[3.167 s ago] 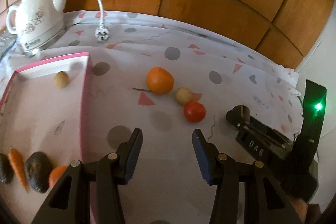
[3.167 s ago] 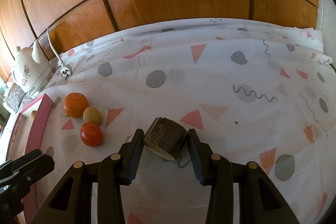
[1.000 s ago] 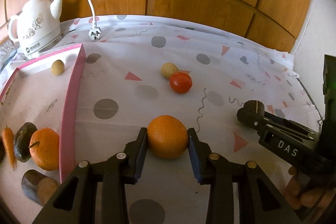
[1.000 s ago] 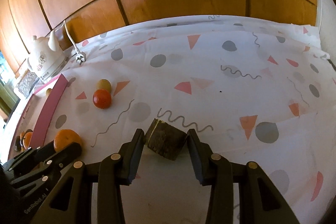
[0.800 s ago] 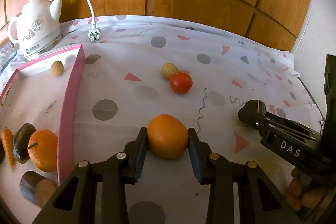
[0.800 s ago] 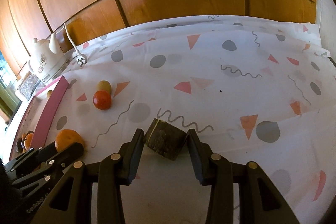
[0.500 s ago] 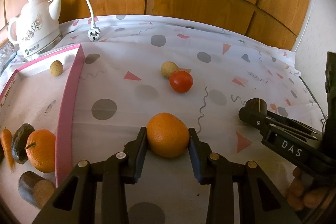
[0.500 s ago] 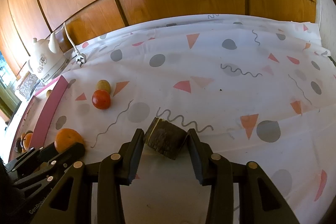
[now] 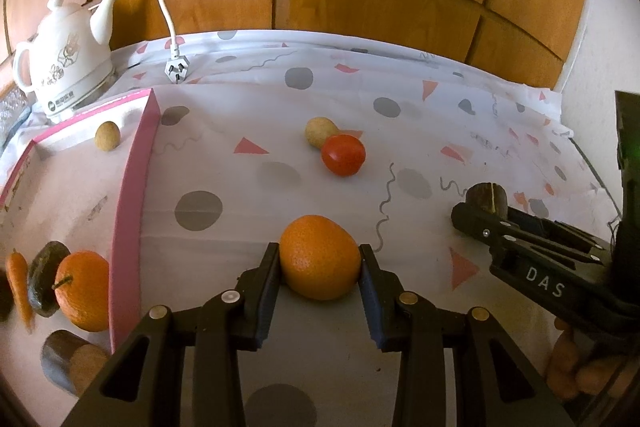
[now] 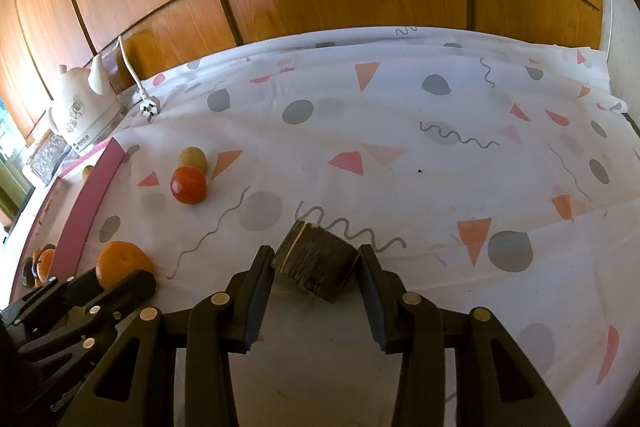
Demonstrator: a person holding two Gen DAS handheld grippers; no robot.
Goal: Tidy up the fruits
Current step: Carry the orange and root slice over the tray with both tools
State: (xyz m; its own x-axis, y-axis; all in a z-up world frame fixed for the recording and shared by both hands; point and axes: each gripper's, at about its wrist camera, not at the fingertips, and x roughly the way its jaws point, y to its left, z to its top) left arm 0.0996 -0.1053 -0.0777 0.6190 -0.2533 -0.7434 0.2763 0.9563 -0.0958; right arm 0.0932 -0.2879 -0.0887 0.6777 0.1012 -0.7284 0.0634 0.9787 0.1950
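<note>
Orange fruit, an orange (image 9: 318, 263), sits clamped between the left tongs (image 9: 319, 277) above the patterned surface (image 9: 248, 187), right of the pink tray (image 9: 128, 199). The right tongs (image 10: 316, 277) grip a dark brown chunk (image 10: 314, 265) (its kind unclear). To place the orange well, probably carry it over the tray's rim before loosening.

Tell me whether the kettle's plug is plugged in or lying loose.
Loose. The white plug lies on the patterned cloth beside the kettle, prongs bare, its cord arching back toward the kettle.
</note>
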